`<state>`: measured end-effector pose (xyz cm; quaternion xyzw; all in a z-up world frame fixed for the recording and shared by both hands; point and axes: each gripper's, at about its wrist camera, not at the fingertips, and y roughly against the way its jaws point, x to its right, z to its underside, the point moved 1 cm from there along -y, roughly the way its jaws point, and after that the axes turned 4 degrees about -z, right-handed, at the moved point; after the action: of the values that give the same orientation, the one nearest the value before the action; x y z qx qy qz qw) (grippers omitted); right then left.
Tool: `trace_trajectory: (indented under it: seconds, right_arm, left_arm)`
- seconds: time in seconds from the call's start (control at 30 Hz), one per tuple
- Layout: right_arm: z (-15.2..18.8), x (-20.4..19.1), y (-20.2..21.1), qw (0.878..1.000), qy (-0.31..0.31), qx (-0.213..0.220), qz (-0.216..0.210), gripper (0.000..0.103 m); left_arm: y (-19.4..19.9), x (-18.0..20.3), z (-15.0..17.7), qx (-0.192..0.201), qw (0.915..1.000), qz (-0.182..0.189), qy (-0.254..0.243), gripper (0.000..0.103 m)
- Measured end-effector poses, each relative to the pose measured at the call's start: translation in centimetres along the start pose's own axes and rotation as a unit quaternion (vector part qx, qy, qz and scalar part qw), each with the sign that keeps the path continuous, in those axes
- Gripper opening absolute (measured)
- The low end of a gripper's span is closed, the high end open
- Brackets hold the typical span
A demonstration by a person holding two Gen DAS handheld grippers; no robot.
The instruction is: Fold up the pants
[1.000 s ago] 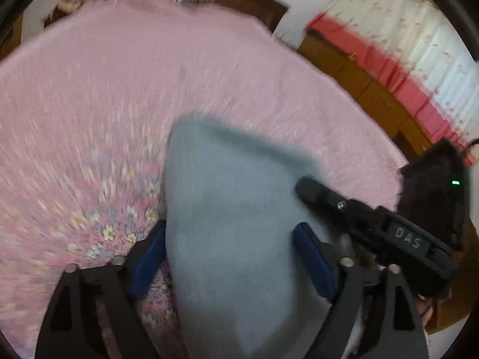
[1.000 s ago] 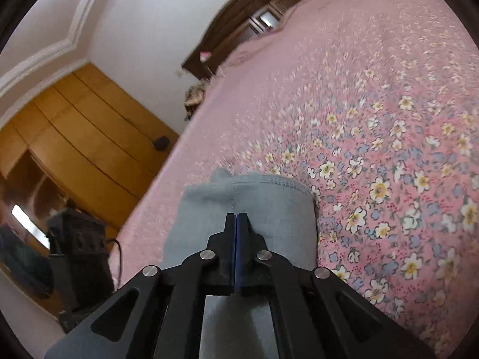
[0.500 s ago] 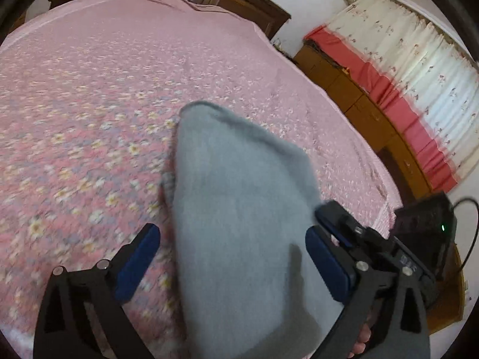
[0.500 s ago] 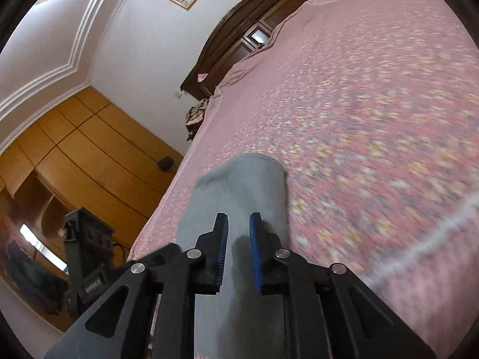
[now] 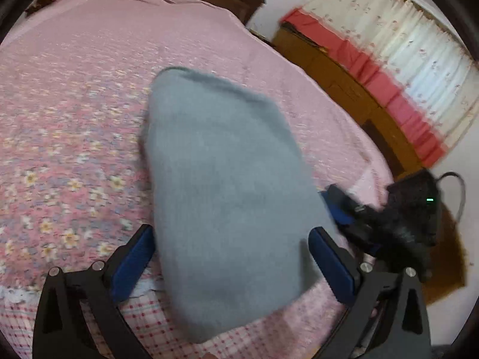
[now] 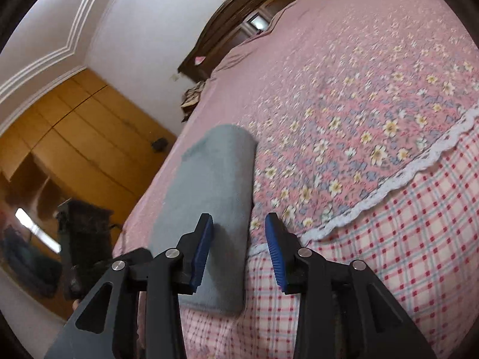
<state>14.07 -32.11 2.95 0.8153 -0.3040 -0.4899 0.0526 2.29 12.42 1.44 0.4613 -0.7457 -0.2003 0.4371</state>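
Note:
The grey pants [image 5: 227,185] lie folded into a long pad on the pink flowered bedspread [image 5: 69,137], with their near end over the checked border. My left gripper [image 5: 230,232] hovers over that near end. Its jaws are opening wide, and the blue pads [image 5: 134,257] stand on either side of the cloth without pressing it. In the right wrist view the pants [image 6: 209,185] run away from me. My right gripper [image 6: 239,218] is opening at their near right edge, with only that edge under the gap and neither pad on the fabric. The right gripper [image 5: 344,209] shows blurred beside the pants.
The bedspread [image 6: 374,89] ends in a white lace trim [image 6: 398,176] and a red-checked band [image 6: 419,239] at the near edge. A dark wooden headboard [image 6: 239,21] stands at the far end. A wooden wardrobe [image 6: 74,137] is on one side and a curtained cabinet [image 5: 374,98] on the other.
My right gripper was shut on the pants' near end and has opened and let go. Both grippers drew back toward the bed's near edge, and the left jaws spread wider.

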Motion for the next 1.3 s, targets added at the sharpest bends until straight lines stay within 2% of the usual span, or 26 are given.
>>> trace_trajectory:
  seconds: [0.07, 0.2, 0.33, 0.53, 0.67, 0.7, 0.83, 0.93, 1.0, 1.07, 1.13, 1.17, 1.3]
  right_arm:
    - [0.1, 0.6, 0.4, 0.999, -0.02, -0.021, -0.036, 0.046]
    - [-0.5, 2.3, 0.5, 0.992, -0.073, -0.066, -0.075, 0.046]
    - [-0.4, 3.1, 0.8, 0.984, -0.093, -0.098, -0.12, 0.046]
    - [-2.3, 3.8, -2.8, 0.979, -0.092, -0.124, -0.135, 0.046]
    - [-2.0, 3.0, -3.5, 0.983, -0.083, -0.121, -0.114, 0.046]
    - [-1.5, 2.6, -3.1, 0.984, -0.076, -0.116, -0.109, 0.046]
    - [1.5, 1.6, -0.6, 0.982, -0.064, -0.103, -0.143, 0.046]
    - [1.3, 2.7, -1.3, 0.98, -0.088, -0.11, -0.141, 0.04]
    - [0.8, 3.2, -2.2, 0.977, -0.107, -0.1, -0.154, 0.039]
    - [0.7, 3.4, -2.9, 0.979, -0.109, -0.099, -0.144, 0.034]
    - [0.7, 3.0, -3.0, 0.981, -0.099, -0.096, -0.133, 0.033]
    - [0.8, 2.9, -2.8, 0.983, -0.095, -0.094, -0.13, 0.031]
    - [1.3, 1.9, -2.1, 0.988, -0.072, -0.083, -0.113, 0.028]
  left_arm:
    - [-0.2, -0.3, -0.4, -0.014, 0.9995, 0.025, 0.01, 0.103]
    - [0.2, -0.1, -2.2, -0.021, 0.9985, 0.05, 0.013, 0.103]
    - [-0.2, -0.3, -3.8, -0.028, 0.9971, 0.07, 0.005, 0.103]
    - [-0.7, -1.0, -6.2, -0.025, 0.9948, 0.097, 0.021, 0.103]
    - [-1.4, -1.3, -7.3, -0.018, 0.9938, 0.103, 0.037, 0.103]
    - [-1.4, -1.3, -7.2, -0.018, 0.9933, 0.106, 0.043, 0.101]
    - [0.1, -1.6, -5.6, -0.035, 0.996, 0.066, 0.049, 0.072]
    - [1.3, -1.7, -4.6, -0.035, 0.9947, 0.086, 0.044, 0.067]
    - [1.3, -1.8, -4.6, -0.034, 0.9964, 0.074, 0.022, 0.064]
    - [0.1, -2.6, -5.5, -0.035, 0.9941, 0.09, 0.049, 0.065]
    - [-0.5, -3.4, -6.0, -0.031, 0.9915, 0.107, 0.068, 0.064]
    - [-0.7, -3.5, -6.3, -0.029, 0.9917, 0.103, 0.071, 0.063]
    - [0.2, -2.9, -5.9, -0.013, 0.9944, 0.084, 0.062, 0.046]
